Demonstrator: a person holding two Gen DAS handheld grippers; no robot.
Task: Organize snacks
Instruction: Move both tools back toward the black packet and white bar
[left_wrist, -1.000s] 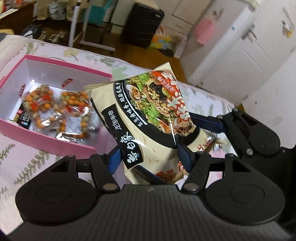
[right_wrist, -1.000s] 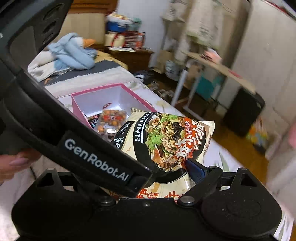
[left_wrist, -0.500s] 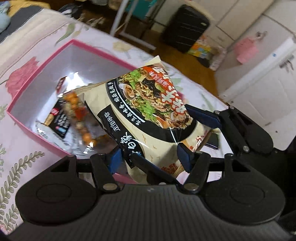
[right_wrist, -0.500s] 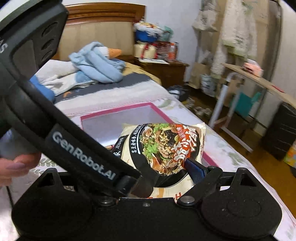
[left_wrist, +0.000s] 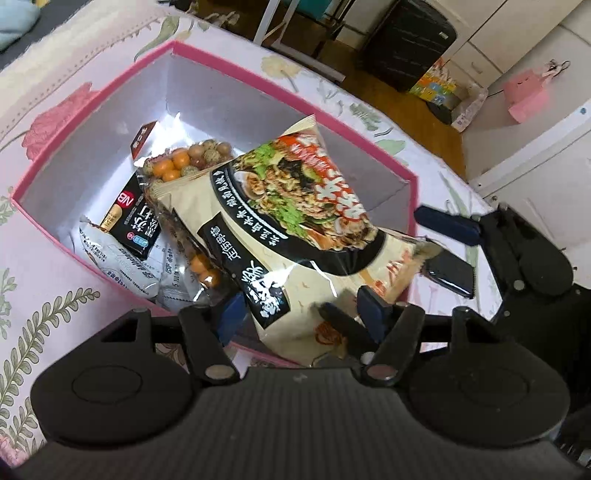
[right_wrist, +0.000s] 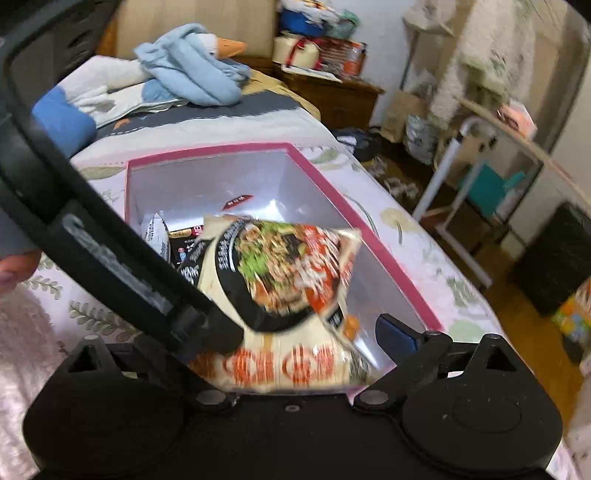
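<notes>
A cream and black instant noodle packet (left_wrist: 295, 229) hangs tilted over the near right part of the pink box (left_wrist: 258, 79); it also shows blurred in the right wrist view (right_wrist: 288, 288). My left gripper (left_wrist: 301, 314) stands around its lower end with its fingers spread. My right gripper (right_wrist: 306, 332) also stands open beside the packet, and its fingers show in the left wrist view (left_wrist: 447, 225). Whether either still pinches the packet is unclear. In the box lie a bag of round nut snacks (left_wrist: 184, 166), a black packet (left_wrist: 129, 218) and white sachets (left_wrist: 122, 266).
The pink box (right_wrist: 325, 192) sits on a floral bedspread (left_wrist: 44, 302). A blue plush and bedding (right_wrist: 184, 70) lie at the bed's head. Beyond the bed edge are a wooden floor, a black suitcase (left_wrist: 406, 48) and white cabinets (left_wrist: 535, 147).
Both grippers carried the noodle packet forward over the pink box and lowered it. The right gripper's fingers have spread off the packet, which is now blurred and dropping into the box.
</notes>
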